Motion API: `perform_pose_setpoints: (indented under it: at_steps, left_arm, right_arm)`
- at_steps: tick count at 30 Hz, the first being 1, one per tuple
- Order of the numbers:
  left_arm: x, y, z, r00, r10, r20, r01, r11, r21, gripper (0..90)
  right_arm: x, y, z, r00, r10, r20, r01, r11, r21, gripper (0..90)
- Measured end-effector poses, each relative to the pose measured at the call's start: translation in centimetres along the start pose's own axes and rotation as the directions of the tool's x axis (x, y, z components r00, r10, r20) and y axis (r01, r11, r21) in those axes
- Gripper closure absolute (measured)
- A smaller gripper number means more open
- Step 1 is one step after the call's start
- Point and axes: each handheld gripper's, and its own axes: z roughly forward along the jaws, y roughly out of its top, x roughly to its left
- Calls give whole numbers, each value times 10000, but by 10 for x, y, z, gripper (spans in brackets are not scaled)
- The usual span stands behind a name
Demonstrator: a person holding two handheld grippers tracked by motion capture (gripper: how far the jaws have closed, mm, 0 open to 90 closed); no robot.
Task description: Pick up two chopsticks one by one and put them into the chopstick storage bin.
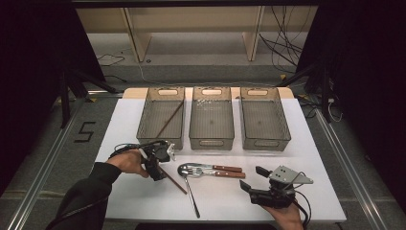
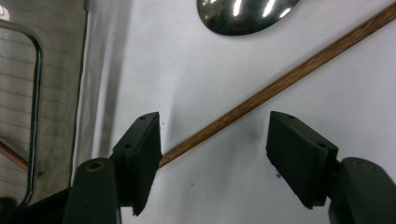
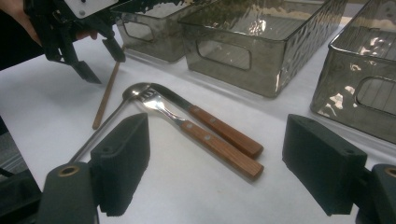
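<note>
A brown wooden chopstick (image 1: 173,180) lies slanted on the white table (image 1: 124,129). My left gripper (image 1: 160,168) hangs over its far end, pointing down. In the left gripper view the chopstick (image 2: 280,81) runs between the jaws of the left gripper (image 2: 215,119). Its end touches the left pad while the right pad stands clear, so the gripper is open. My right gripper (image 1: 252,178) rests open at the front right with nothing between its jaws (image 3: 217,123). It faces a spoon (image 3: 133,93), a wooden-handled fork (image 3: 219,151) and a knife (image 3: 224,130).
Three clear grey bins stand in a row at the back: left (image 1: 160,140), middle (image 1: 211,143), right (image 1: 266,143). A second chopstick (image 1: 170,119) lies in the left bin. The spoon (image 1: 192,194), fork (image 1: 230,175) and knife (image 1: 229,168) lie between the grippers.
</note>
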Motion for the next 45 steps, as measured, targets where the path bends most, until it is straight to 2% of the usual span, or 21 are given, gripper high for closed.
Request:
perform_pose_setpoints:
  at_steps: [17,22,28,31,35,45]
  left_arm:
    - [6,5,10,9971,268,706,-291,9991,317,462]
    - [8,5,10,9951,118,983,-154,9992,359,480]
    - [8,6,10,9941,212,1061,-266,9984,497,527]
    - [7,6,9,9930,383,1121,-459,9968,662,573]
    - [5,2,8,9914,598,1160,-675,9957,629,631]
    - [-5,-5,5,9863,1111,1218,-1229,9879,945,721]
  right_arm:
    - [0,0,0,10000,-38,-23,38,10000,32,240]
    - [0,0,0,10000,-40,-29,40,10000,32,240]
    - [0,0,0,10000,-46,-17,47,10000,42,240]
    - [0,0,0,10000,-31,-25,31,10000,35,240]
    - [0,0,0,10000,-14,-13,15,10000,45,240]
    - [0,0,1,10000,-45,-9,45,10000,57,240]
